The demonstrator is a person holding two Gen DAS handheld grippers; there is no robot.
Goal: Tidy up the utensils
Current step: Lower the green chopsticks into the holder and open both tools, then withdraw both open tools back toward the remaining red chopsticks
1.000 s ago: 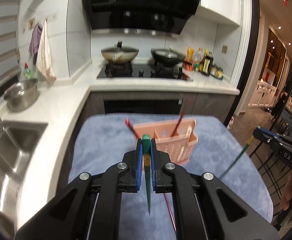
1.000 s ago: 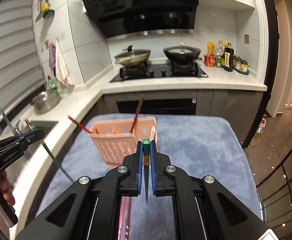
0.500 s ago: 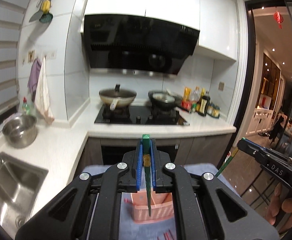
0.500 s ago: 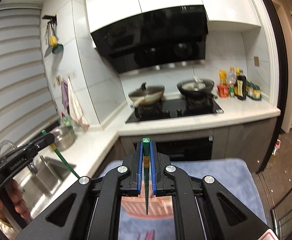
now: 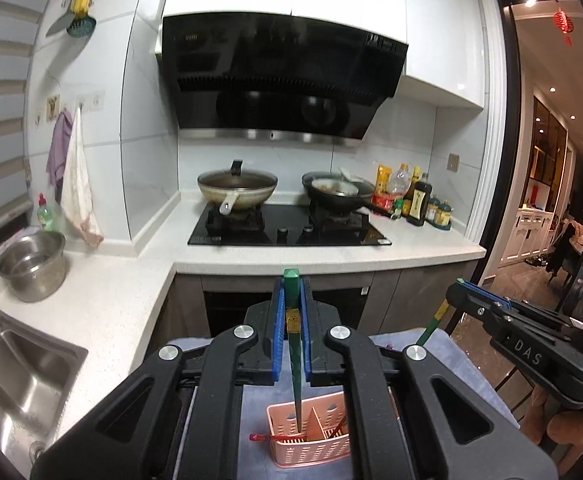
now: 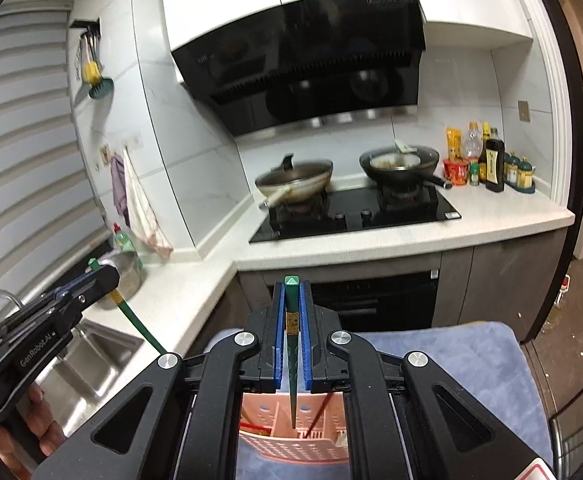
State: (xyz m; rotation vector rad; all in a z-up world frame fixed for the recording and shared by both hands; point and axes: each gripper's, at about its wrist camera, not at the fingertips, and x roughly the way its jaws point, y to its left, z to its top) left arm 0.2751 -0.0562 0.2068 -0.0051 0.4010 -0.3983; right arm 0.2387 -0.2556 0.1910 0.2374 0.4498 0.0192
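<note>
Left gripper (image 5: 291, 332): fingers pinching one green chopstick (image 5: 294, 376), long axis near vertical, tip over the pink utensil basket (image 5: 311, 446) on the blue-covered worktop (image 5: 463, 364). Right gripper (image 6: 291, 332): likewise pinching its own green chopstick (image 6: 291, 380), basket directly below.

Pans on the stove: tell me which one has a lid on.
The left pan, the brownish wok with the pale handle, has a lid with a dark knob. The black pan on the right burner, nearer the bottles, is uncovered, with food showing.
</note>
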